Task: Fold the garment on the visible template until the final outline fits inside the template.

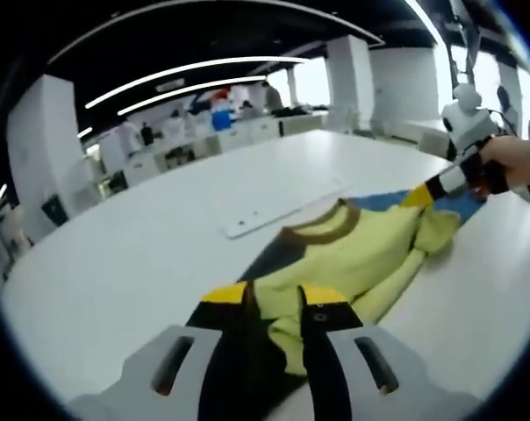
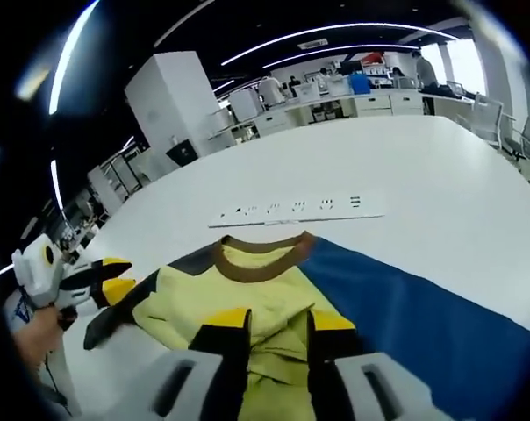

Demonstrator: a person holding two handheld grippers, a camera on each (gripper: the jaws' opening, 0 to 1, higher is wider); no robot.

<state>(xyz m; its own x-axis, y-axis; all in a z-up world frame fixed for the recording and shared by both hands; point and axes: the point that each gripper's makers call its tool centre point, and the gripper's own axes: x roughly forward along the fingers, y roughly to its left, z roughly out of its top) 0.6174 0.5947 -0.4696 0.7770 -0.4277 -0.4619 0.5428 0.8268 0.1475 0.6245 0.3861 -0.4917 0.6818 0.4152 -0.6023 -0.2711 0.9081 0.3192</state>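
Observation:
A yellow garment (image 1: 353, 254) with a brown collar (image 1: 322, 230) lies bunched on a blue template (image 1: 392, 200) on the white table. My left gripper (image 1: 275, 296) is shut on a fold of the yellow cloth at the near edge. The right gripper (image 1: 427, 191), held by a hand (image 1: 511, 162), meets the garment's far side. In the right gripper view, my right gripper (image 2: 280, 320) is shut on the garment (image 2: 247, 294), with cloth pinched between its jaws. There the left gripper (image 2: 116, 279) sits at the garment's left end, and the template (image 2: 423, 307) stretches away to the right.
A white strip with dark marks (image 2: 300, 209) lies on the table (image 2: 440, 167) just beyond the collar. Desks, chairs and white pillars stand far behind. The table edge runs close on the left in the right gripper view.

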